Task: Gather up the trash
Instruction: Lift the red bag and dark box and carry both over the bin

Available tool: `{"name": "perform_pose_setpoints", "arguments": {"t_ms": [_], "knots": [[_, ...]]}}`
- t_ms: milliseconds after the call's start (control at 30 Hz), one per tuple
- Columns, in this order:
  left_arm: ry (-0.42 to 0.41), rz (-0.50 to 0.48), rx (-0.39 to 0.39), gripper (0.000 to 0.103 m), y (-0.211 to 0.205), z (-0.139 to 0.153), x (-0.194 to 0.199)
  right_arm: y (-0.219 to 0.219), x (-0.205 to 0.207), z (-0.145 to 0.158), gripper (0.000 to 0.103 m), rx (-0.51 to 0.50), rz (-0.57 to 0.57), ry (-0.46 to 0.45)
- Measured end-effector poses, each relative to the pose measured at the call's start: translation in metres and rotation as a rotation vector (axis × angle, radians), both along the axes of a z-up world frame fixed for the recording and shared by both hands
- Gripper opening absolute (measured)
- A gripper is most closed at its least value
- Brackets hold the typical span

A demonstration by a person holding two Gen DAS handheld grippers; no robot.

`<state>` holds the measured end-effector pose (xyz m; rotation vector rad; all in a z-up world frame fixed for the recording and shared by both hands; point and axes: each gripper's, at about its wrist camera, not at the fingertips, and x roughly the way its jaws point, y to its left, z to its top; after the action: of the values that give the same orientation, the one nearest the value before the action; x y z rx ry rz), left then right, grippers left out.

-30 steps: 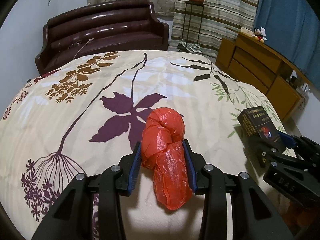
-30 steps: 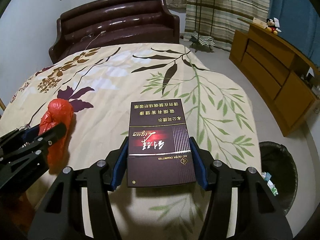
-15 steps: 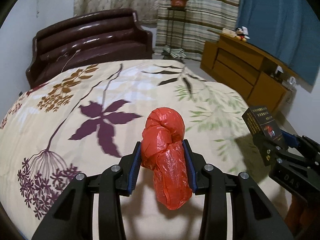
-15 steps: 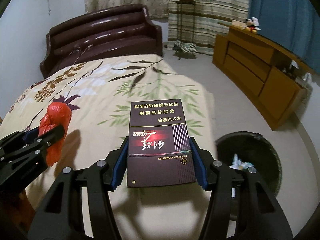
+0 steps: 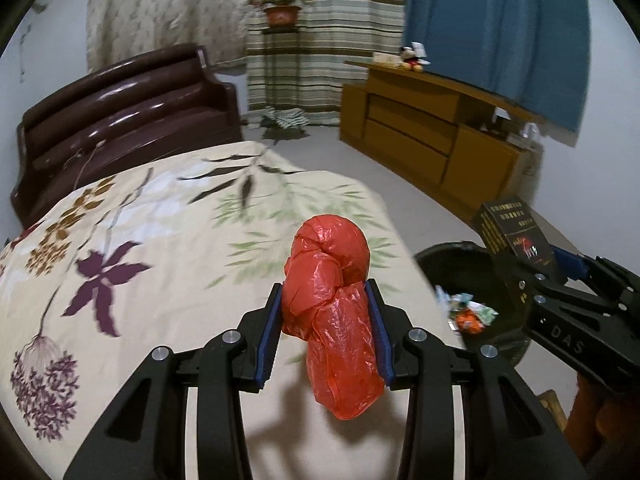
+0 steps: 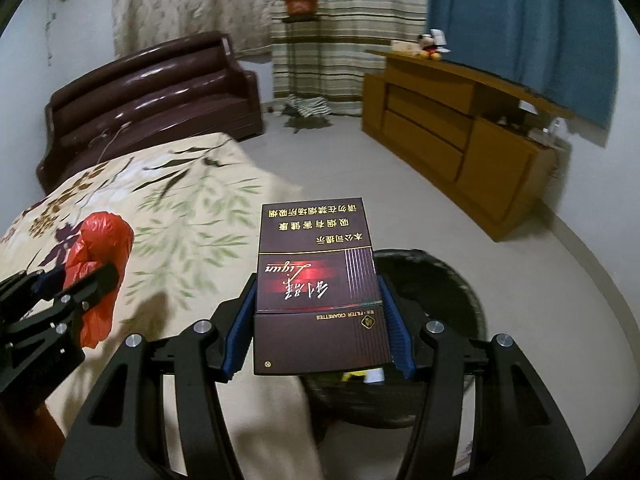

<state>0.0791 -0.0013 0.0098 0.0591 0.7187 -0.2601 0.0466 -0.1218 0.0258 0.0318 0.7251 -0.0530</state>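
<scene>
Both tongs are loaded up: the left tongs (image 5: 326, 334) are clamped on a knotted orange-red plastic bag (image 5: 330, 304), blue pads pressing it from both sides, and the right tongs (image 6: 318, 326) are squeezed onto a dark maroon cigarette pack (image 6: 318, 284), one pad on each long edge. So that's two pieces of trash, one per hand. The bag's long axis runs along the fingers, fat knotted end sticking out forward past the tips and the looser tail hanging back and down toward the camera. It's up in the air over the near corner of the bed (image 5: 168, 248) with the floral cover. The pack is held flat, face up, long axis pointing straight away from the wrist, with its print reading upside down from this side. It sits right above one black trash bin (image 6: 440, 288) on the floor next to the bed, and you can see a few wrappers already in there from the left wrist view, where the bin (image 5: 452, 258) shows between the bed edge and the right tongs (image 5: 532, 264). Further back: one dark brown leather sofa (image 5: 124, 108), one wooden dresser (image 5: 424, 132), one potted plant (image 5: 282, 10) on a stand
</scene>
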Motion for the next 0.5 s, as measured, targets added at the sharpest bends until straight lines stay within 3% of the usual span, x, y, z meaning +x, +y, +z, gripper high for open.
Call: {"name": "perform_pose_setpoints", "arguments": {"t_ms": [500], "knots": [[-0.015, -0.139, 0.024, 0.04, -0.089, -0.007, 0.013, -0.071, -0.006, -0.011, 0.055, 0.004, -0.142, -0.007]]}}
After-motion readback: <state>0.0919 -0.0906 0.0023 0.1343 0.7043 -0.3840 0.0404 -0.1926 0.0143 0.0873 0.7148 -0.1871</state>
